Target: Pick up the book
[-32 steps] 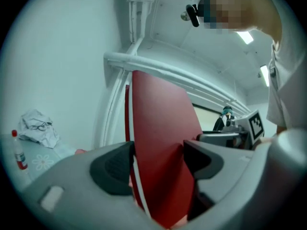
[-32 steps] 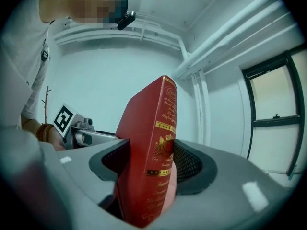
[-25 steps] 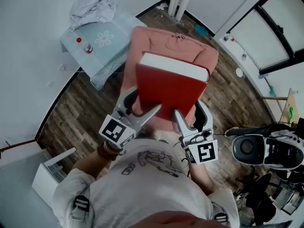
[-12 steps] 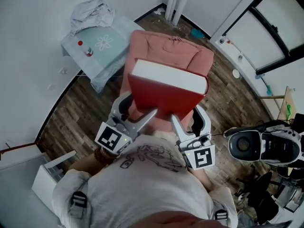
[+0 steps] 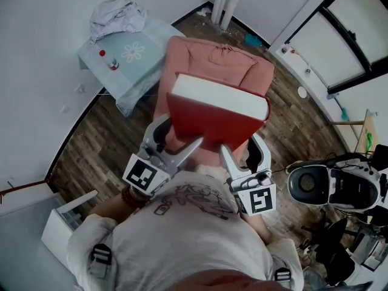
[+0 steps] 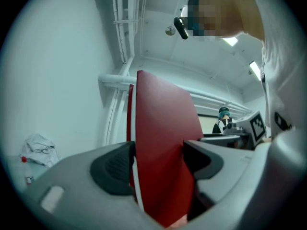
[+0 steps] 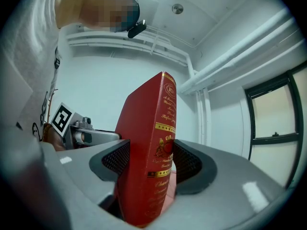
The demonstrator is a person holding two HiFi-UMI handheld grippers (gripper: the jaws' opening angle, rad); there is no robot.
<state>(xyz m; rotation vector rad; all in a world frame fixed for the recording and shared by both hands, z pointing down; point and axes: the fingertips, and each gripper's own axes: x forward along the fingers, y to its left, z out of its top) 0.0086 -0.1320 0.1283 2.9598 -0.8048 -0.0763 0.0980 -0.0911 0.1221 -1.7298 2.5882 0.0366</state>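
Hand-held grippers (image 6: 158, 161) (image 7: 149, 161) clamp book (image 5: 213, 121) — pink armchair (image 5: 213, 56) beneath.

My left tongs (image 5: 179, 137) and right tongs (image 5: 241, 148) point level, side by side before my chest, each clamped on the near edge of the red book (image 5: 212, 123).

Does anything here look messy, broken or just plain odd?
Nothing looks broken or spilled. The book is clamped in the left gripper and the right gripper, above a pink chair. The only untidy bit is a crumpled cloth heaped on the pale blue table by the wall.
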